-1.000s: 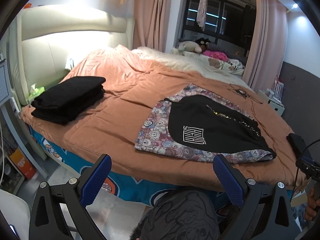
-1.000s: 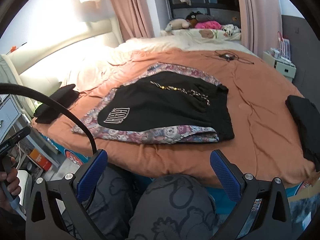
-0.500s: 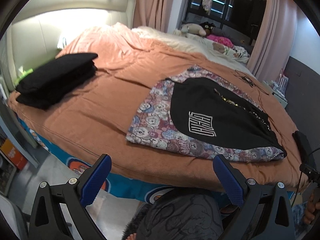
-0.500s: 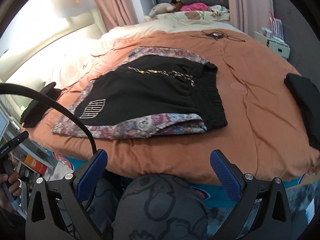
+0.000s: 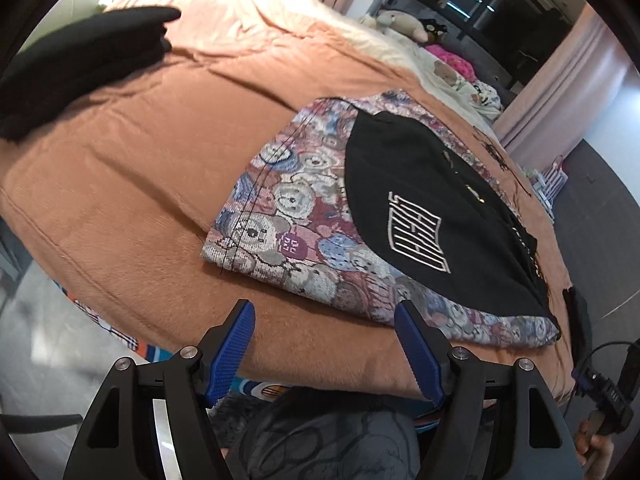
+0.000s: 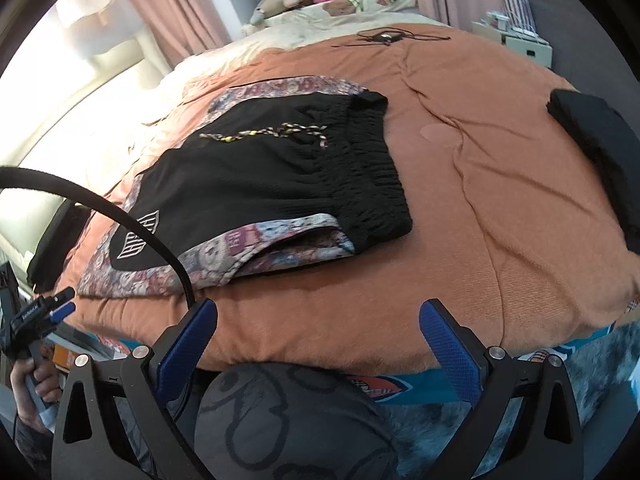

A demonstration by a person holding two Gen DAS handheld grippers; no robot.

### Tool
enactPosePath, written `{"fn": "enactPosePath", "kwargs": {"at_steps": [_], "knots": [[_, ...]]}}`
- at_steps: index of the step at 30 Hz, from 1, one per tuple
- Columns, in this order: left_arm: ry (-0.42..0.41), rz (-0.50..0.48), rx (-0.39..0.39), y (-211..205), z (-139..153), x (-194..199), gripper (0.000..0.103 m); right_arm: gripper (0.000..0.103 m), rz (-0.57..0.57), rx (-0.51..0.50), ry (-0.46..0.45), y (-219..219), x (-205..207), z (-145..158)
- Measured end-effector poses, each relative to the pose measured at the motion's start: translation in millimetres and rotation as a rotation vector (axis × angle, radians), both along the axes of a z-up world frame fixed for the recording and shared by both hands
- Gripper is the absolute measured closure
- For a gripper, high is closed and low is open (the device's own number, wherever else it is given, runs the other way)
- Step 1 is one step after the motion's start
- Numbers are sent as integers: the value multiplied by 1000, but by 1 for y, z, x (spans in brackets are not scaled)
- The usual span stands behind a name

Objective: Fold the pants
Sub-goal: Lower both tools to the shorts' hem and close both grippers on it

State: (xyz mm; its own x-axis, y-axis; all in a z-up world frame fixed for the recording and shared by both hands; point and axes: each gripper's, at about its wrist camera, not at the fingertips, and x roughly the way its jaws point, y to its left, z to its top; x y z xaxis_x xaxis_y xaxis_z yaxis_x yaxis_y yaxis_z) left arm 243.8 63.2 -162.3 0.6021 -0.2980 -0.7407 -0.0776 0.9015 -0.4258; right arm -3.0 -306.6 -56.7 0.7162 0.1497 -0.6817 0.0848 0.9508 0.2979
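A: Bed with orange-brown quilt (image 5: 132,152). Black logo shorts with braided drawstring (image 6: 260,176) lie flat on a bear-print folded cloth (image 5: 288,216), 12 o'clock of both tools.

B: Tools?

A: Left tool (image 5: 325,350) has just been closing, nothing between its jaws. Right tool (image 6: 318,344) spread, empty.

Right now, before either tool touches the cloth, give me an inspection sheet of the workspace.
Surface: orange bedspread, creased.
Job's things: black shorts lying flat on patterned pants, near the bed's front edge.
Clutter: black folded stack to the left; dark garment to the right; plush toys at the far end.
Tools: left tool just closing partway, nothing between; right tool open, empty.
Cables: black cord on the far bedspread.
Surroundings: pink curtains.
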Motion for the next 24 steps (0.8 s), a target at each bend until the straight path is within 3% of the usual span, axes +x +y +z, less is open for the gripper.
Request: {"fn": "enactPosePath", "kwargs": {"at_steps": [5, 13, 15, 18, 20, 24], "knots": [[31, 10, -42, 8, -16, 16, 29, 1, -15, 38, 26, -8, 12, -10], [0, 53, -85, 19, -19, 40, 32, 4, -21, 136, 56, -18, 36, -28], [-2, 78, -90, 24, -18, 41, 42, 8, -20, 189, 59, -23, 40, -34], [11, 108, -75, 27, -19, 41, 65, 14, -16, 282, 37, -35, 44, -38], [31, 131, -50, 31, -21, 40, 89, 14, -14, 349, 9, -43, 44, -41], [9, 146, -42, 34, -11, 38, 96, 14, -27, 440, -24, -60, 50, -50]]}}
